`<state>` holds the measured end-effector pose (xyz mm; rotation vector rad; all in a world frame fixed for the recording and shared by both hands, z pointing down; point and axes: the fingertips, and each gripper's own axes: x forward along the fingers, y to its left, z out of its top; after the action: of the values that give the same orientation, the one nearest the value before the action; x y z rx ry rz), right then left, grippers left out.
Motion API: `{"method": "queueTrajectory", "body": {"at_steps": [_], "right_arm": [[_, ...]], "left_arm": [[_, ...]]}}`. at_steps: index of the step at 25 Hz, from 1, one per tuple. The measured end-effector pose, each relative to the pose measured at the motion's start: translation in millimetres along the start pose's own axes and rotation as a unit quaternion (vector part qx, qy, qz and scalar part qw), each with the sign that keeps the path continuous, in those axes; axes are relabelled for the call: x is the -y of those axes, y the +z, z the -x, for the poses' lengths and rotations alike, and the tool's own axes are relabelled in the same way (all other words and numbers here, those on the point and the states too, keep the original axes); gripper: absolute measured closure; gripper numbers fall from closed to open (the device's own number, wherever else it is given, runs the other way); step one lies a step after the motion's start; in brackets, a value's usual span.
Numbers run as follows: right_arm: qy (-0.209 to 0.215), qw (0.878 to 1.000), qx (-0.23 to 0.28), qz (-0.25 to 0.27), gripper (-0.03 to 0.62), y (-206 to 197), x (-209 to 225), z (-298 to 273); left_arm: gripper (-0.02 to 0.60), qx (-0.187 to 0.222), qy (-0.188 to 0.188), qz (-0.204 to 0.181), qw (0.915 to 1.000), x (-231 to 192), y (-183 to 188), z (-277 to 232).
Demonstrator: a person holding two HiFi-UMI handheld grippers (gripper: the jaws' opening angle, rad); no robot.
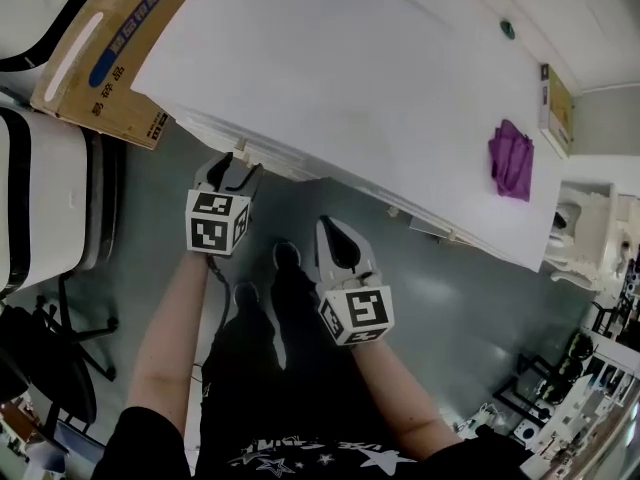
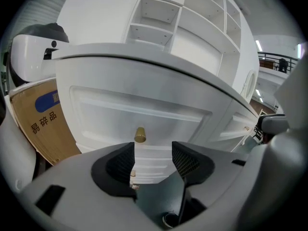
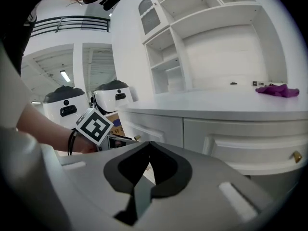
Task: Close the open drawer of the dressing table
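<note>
Drawer [image 2: 144, 112] front, with its brass knob [image 2: 139, 134], sits under the bench [image 1: 340, 78] edge at twelve o'clock of the left gripper [image 2: 153, 160], whose fingers stand apart around nothing. The right gripper [image 3: 148, 153] has its fingers together.

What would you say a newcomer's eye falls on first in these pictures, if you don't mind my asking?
Most likely the broad white dressing table that fills the head view, with a purple cloth lying near its right end. Next come the left tongs, jaws apart and empty, just short of a small brass knob on a drawer front. The right tongs sit further back, jaws together.
</note>
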<state>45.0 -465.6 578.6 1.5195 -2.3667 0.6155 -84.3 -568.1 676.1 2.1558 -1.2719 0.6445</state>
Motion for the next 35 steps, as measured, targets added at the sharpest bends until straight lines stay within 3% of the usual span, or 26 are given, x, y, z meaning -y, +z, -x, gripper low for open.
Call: {"method": "queueTrajectory", "body": {"at_steps": [10, 20, 29, 35], "right_arm": [[-0.07, 0.996, 0.049, -0.014, 0.591, 9, -35, 68], [-0.108, 0.991, 0.082, -0.008, 0.591, 42, -61, 149], [-0.049, 0.989, 0.133, 0.049, 0.591, 102, -80, 195], [-0.017, 0.984, 0.15, 0.09, 0.591, 105, -90, 235]], "left_arm": [[0.35, 0.063, -0.035, 0.031, 0.9969, 26, -10, 112], [0.358, 0.123, -0.068, 0.016, 0.99, 70, 9, 222], [0.496, 0.178, -0.025, 0.02, 0.9834, 100, 14, 317], [0.549, 0.209, 0.006, 0.015, 0.9777, 130, 15, 363]]}}
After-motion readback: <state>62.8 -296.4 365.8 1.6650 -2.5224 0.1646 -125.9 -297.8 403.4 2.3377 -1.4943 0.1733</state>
